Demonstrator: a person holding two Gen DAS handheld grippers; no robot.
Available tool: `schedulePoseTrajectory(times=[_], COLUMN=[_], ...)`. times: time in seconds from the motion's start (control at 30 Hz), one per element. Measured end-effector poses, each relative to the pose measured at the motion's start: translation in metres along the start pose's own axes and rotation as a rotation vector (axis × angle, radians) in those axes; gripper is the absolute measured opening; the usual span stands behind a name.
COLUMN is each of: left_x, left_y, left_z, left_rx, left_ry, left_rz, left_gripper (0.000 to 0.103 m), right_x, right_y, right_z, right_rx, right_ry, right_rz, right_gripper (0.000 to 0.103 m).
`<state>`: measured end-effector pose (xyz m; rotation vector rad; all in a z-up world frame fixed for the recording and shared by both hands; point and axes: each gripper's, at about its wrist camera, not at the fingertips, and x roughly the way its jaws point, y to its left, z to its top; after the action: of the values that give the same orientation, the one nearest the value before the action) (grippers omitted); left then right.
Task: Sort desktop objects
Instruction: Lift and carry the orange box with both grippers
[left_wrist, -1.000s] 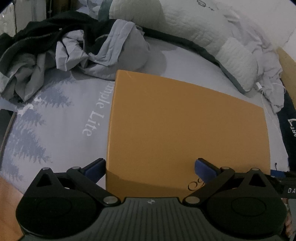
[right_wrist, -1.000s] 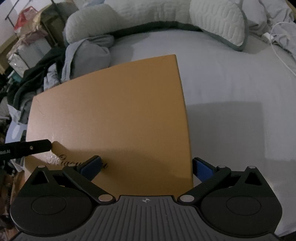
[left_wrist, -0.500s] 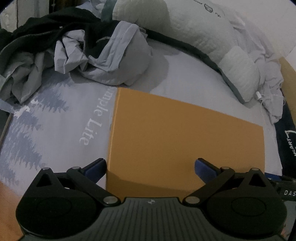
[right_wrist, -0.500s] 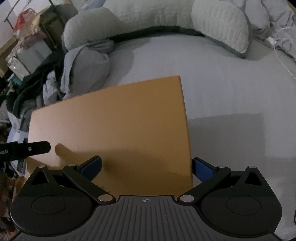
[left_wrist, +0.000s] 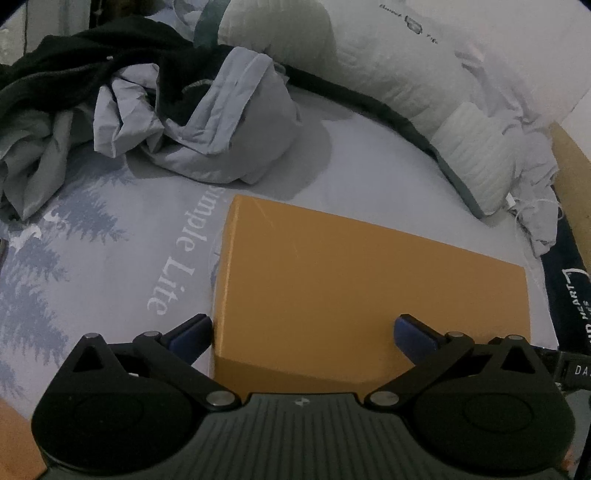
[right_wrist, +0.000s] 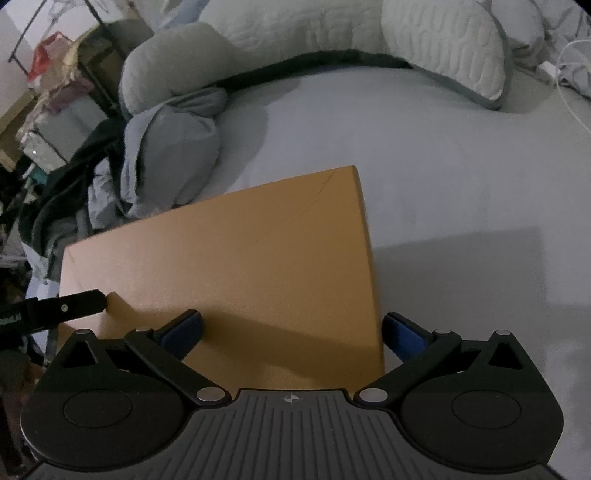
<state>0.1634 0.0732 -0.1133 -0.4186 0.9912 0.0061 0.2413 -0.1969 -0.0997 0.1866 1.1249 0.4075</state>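
Note:
A flat orange box lies on a grey bed sheet; it also shows in the right wrist view. My left gripper is open, its blue fingertips straddling the box's near left corner. My right gripper is open, its fingertips straddling the box's near right edge. The left gripper's black finger reaches in over the box's left end in the right wrist view. Neither gripper holds anything.
Crumpled grey and black clothes lie behind the box on the left. A long quilted white pillow curves along the back of the bed. A white cable lies at the far right. Cluttered shelves stand left of the bed.
Both grippers have drawn back from the box, so it looks smaller and farther, and more of the bed shows. Both jaws stay open.

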Motion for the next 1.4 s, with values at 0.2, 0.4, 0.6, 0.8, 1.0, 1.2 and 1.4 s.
schedulePoseTrajectory(times=[0.2,0.4,0.6,0.8,1.0,1.2,1.4], left_x=[-0.012,-0.036,-0.057,-0.055,-0.051,-0.054,-0.064], left_y=[0.004,-0.002,-0.003,-0.003,-0.002,-0.006,-0.007], left_z=[-0.026,-0.076,-0.116,-0.13,-0.126,-0.125,-0.121], left_rx=[0.018,0.088,0.119,0.136,0.116,0.095,0.076], left_ry=[0.032,0.019,-0.021,-0.034,-0.022,-0.009,-0.019], left_rz=[-0.009,0.022,0.016,0.001,-0.001,0.013,0.001], left_gripper=[0.103,0.103,0.103,0.103,0.103,0.103,0.103], right_x=[-0.015,-0.043,-0.059,-0.055,-0.048,-0.05,-0.062], right_y=[-0.005,0.002,0.005,0.003,0.001,0.002,-0.001], right_z=[-0.03,-0.082,-0.117,-0.13,-0.132,-0.129,-0.125], right_rx=[-0.017,-0.088,-0.113,-0.109,-0.105,-0.078,-0.043], right_ry=[-0.002,-0.037,-0.077,-0.075,-0.069,-0.049,-0.069], right_rz=[-0.015,-0.036,-0.056,-0.037,-0.026,-0.03,0.002], right_gripper=[0.103,0.103,0.103,0.103,0.103,0.103,0.103])
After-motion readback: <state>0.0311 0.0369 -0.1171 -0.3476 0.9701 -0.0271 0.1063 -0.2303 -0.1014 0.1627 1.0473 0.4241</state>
